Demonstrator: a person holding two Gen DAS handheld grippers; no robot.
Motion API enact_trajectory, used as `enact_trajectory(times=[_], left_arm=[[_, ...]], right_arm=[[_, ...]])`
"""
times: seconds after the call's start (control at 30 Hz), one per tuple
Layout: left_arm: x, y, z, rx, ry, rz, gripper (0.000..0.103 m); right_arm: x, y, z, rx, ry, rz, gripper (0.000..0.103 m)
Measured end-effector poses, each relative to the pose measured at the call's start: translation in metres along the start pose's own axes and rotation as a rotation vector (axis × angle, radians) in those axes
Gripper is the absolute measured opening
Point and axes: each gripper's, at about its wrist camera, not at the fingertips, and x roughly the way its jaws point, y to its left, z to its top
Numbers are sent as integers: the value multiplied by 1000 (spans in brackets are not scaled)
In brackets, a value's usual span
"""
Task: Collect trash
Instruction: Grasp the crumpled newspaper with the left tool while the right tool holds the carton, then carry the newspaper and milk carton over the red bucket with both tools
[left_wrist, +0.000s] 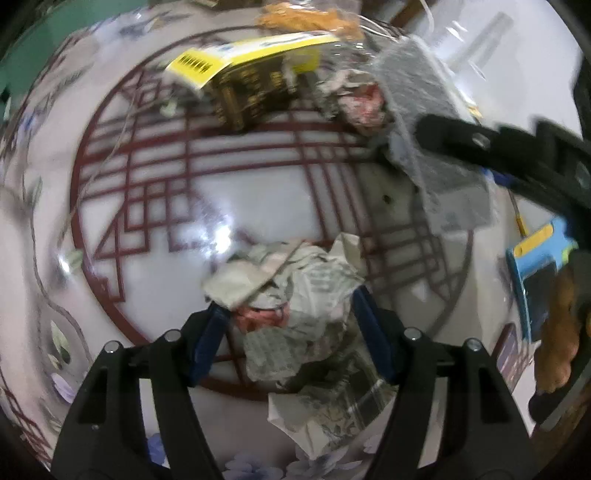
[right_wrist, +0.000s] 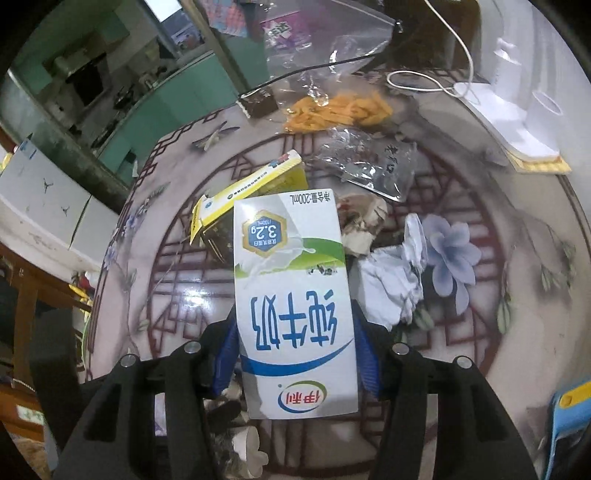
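Observation:
A crumpled newspaper wad (left_wrist: 295, 306) lies on the glossy round table (left_wrist: 229, 177) with its red lattice print. My left gripper (left_wrist: 290, 332) points down over it, open, a blue pad close on each side of the wad. My right gripper (right_wrist: 295, 350) is shut on a white milk carton (right_wrist: 291, 295) with blue characters and holds it above the table. In the left wrist view one black finger (left_wrist: 461, 138) of the right gripper shows at the upper right against a blurred grey pack (left_wrist: 436, 147). More trash lies beyond: a yellow box (right_wrist: 251, 188), a paper wad with red marks (right_wrist: 362, 221), a white tissue (right_wrist: 391, 284).
Orange snacks in a clear bag (right_wrist: 340, 109) and a second clear bag (right_wrist: 369, 166) lie at the far side. A white cable (right_wrist: 424, 81) and a white box (right_wrist: 517, 110) sit at the back right. A blue and yellow item (right_wrist: 569, 417) lies near the right edge.

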Motion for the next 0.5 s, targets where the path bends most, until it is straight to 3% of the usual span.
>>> enact_trajectory(times=[0.13, 0.33, 0.5], left_arm=[[-8, 10, 0, -26, -27, -16, 49], [-53, 20, -5, -53, -158, 11, 49], [-101, 29, -14, -53, -281, 89, 49]], right_arm=[[-1, 4, -3, 12, 1, -2, 53], [-22, 19, -5, 9, -66, 2, 53], [-41, 42, -5, -19, -111, 21, 53]])
